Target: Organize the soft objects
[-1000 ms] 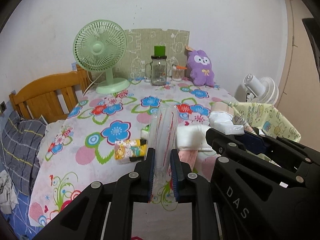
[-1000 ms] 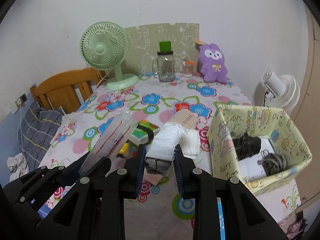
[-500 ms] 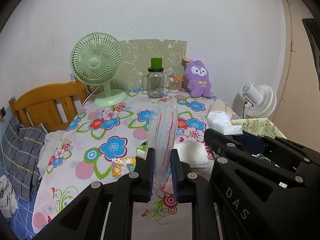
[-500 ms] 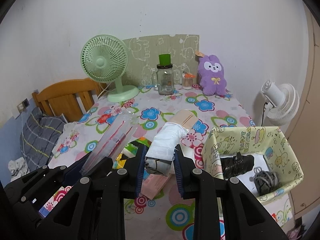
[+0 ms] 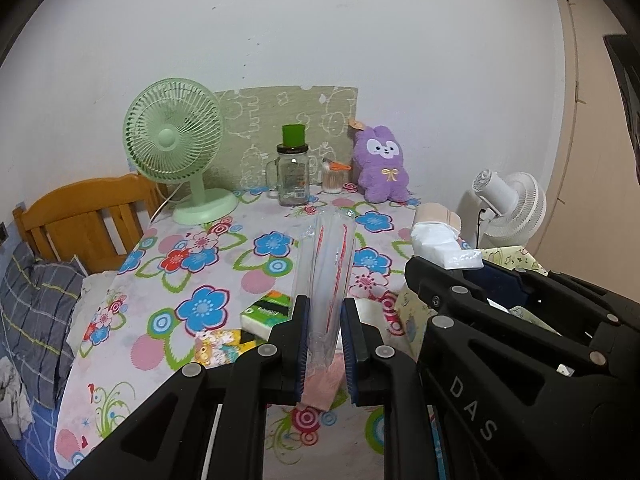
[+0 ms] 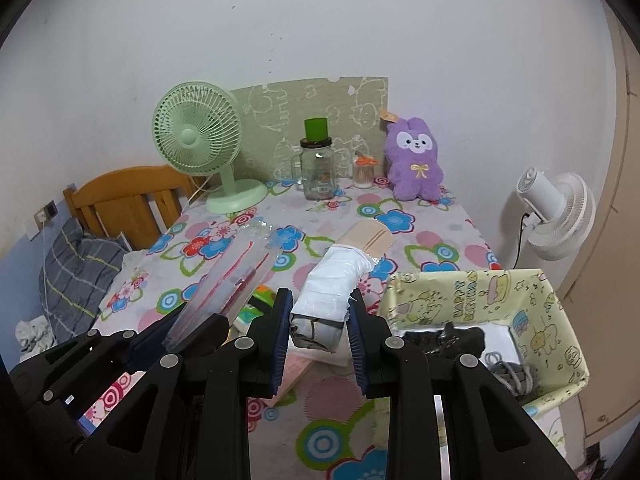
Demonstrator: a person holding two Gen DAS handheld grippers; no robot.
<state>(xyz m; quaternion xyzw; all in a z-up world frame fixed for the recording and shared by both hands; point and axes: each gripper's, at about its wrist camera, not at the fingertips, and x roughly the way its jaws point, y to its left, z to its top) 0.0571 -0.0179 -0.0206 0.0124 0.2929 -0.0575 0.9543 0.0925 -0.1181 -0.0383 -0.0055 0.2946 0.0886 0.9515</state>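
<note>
My left gripper is shut on a clear plastic bag with red lines, held upright above the table; the bag also shows in the right wrist view. My right gripper is shut on a white plastic-wrapped roll with a beige end, also seen in the left wrist view. A yellow patterned box with black and grey soft items stands at the right. A green-and-white pack, a yellow pack and a pink cloth lie on the floral table.
A green fan, a glass jar with green lid, a toothpick jar and a purple plush stand at the table's far edge. A wooden chair is left, a white fan right.
Both grippers have pulled back and risen from the table, each still holding its item. The table and box now look farther away.
</note>
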